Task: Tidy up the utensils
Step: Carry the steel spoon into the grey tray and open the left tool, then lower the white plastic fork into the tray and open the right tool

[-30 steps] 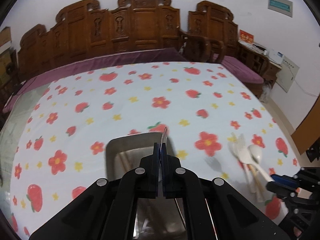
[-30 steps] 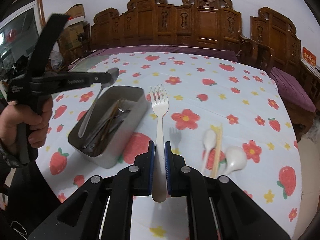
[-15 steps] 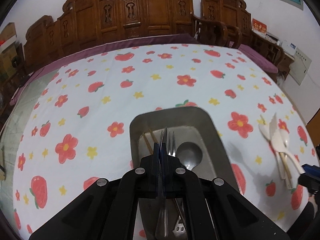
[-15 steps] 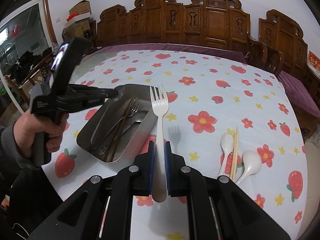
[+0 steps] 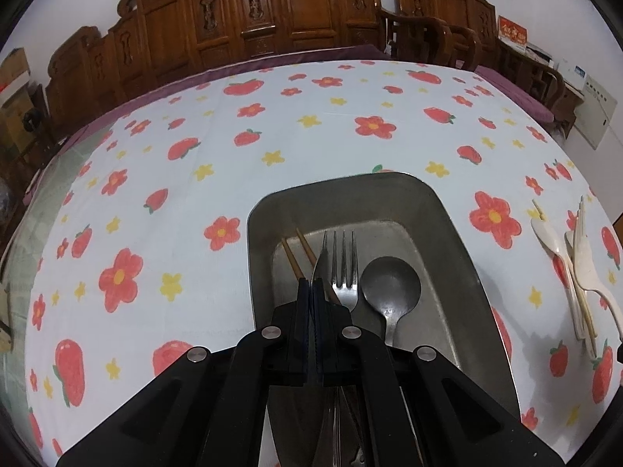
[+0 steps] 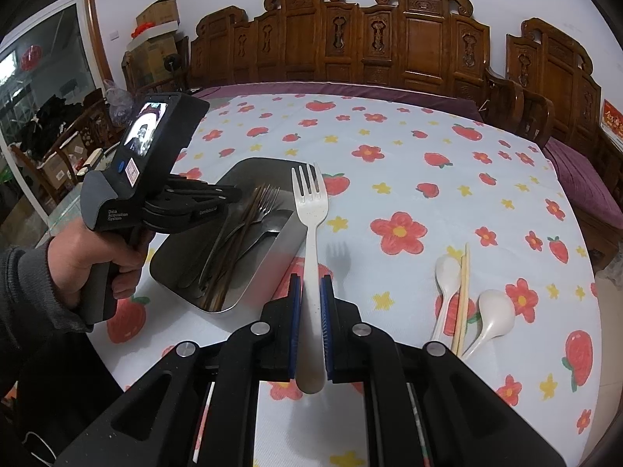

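Observation:
My left gripper is shut on a metal knife, held low over the steel tray. The tray holds a metal fork, a metal spoon and brown chopsticks. My right gripper is shut on a white plastic fork, held above the table to the right of the tray. Two white spoons and pale chopsticks lie on the cloth to the right. The left gripper also shows in the right wrist view, over the tray.
The table has a white cloth with red flowers and strawberries. Carved wooden chairs stand along the far side. The white utensils also show at the right edge of the left wrist view. Boxes and clutter stand at far left.
My left gripper has moved forward and down over the tray with the knife. My right gripper has held the white fork, drifting slightly nearer the tray.

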Tool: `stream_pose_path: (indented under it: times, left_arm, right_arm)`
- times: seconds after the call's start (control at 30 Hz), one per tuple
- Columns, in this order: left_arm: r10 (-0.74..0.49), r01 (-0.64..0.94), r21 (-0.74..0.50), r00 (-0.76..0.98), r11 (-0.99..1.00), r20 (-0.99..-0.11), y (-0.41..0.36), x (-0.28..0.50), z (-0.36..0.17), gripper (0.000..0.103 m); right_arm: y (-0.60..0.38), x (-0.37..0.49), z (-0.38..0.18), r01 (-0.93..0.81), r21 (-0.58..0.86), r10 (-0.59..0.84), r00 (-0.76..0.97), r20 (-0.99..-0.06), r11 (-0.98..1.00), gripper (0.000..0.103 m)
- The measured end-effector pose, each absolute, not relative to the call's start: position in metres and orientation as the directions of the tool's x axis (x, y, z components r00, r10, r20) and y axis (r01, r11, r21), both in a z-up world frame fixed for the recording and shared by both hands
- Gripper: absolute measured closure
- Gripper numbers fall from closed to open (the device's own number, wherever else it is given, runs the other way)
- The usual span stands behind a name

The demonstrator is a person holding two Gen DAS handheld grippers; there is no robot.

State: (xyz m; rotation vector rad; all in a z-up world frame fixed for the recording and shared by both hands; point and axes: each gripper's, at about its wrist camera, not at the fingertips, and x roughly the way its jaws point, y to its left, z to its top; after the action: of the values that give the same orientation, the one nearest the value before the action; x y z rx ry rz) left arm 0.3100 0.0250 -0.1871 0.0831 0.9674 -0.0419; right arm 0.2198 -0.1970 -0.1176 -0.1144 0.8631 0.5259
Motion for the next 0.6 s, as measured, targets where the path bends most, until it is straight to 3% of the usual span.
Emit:
stream_pose_path:
  times: [0.17,0.27,0.43,0.6]
  left_arm:
    - [-0.009,0.082,0.046,0.576,0.996,-0.817,0.029,0.304,-0.182,0.097]
    - [-0.021,0.083,0.035,0.591,0.996,-0.807,0.034,0.299,-0.173,0.085]
    - [-0.042,0.099,0.025,0.617,0.995,-0.786,0.045,0.284,-0.152,0.084]
    - [-0.055,0.119,0.027,0.635,0.992,-0.771,0.059,0.266,-0.135,0.068]
  right_arm:
    - [-0.191,0.217,-0.12,-0.487,0.111,0.393,0.527,-0.754,0.866,0.091]
    - [-0.185,0.216,-0.119,-0.492,0.107,0.393,0.526,-0.754,0.864,0.091]
    - [-0.171,0.219,-0.117,-0.496,0.111,0.399,0.526,-0.751,0.861,0.091]
    - [-0.153,0.224,-0.114,-0.502,0.12,0.411,0.522,-0.747,0.856,0.091]
